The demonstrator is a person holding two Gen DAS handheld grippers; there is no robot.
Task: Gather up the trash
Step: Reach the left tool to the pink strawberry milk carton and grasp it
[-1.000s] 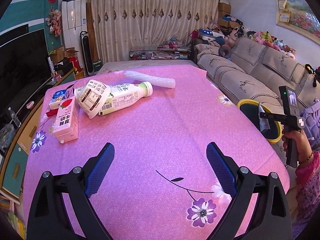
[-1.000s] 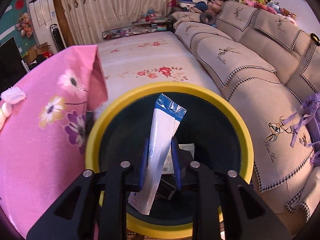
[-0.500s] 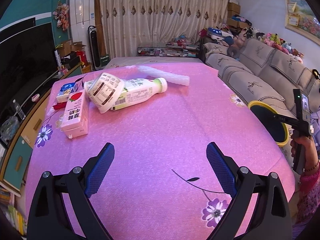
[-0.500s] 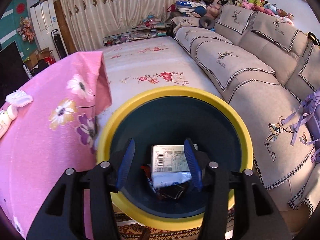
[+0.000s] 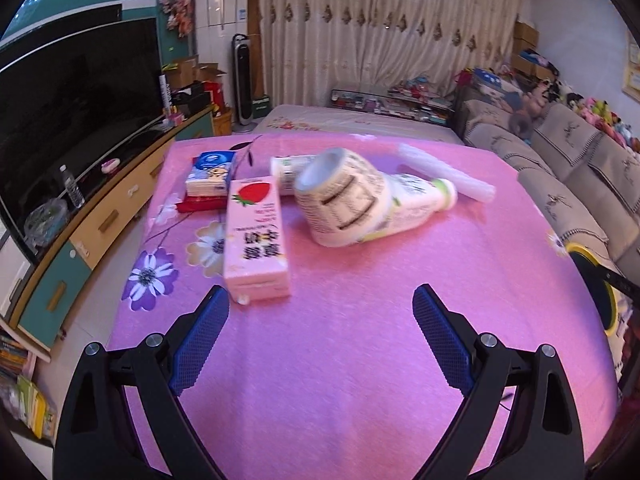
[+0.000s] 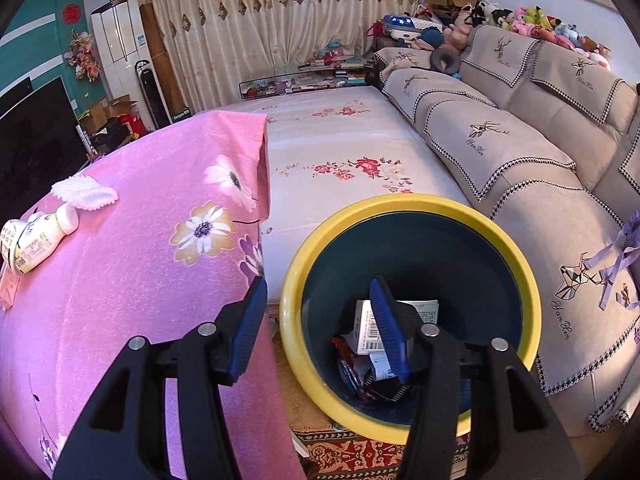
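On the pink tablecloth [image 5: 360, 320] lie a pink strawberry milk carton [image 5: 256, 240], a paper cup [image 5: 344, 200] on its side against a white bottle [image 5: 416, 200], a clear plastic wrapper [image 5: 444, 172] and a blue tissue pack [image 5: 212, 172]. My left gripper [image 5: 320, 320] hovers open just short of the carton, nothing between its fingers. My right gripper [image 6: 320, 304] is open and empty above the rim of the yellow-rimmed dark bin [image 6: 412, 208]. Wrappers and a white packet [image 6: 368, 328] lie in the bin's bottom.
A grey sofa [image 6: 520, 140] stands right of the bin, with a floral mattress [image 6: 340, 148] behind it. A TV [image 5: 72, 112] on a long cabinet [image 5: 100, 220] runs along the table's left side. The bin's rim [image 5: 588, 264] shows past the table's right edge.
My right gripper opened and the long white and blue wrapper dropped into the bin; the gripper then shifted left and up. My left gripper swung left toward the carton and cup.
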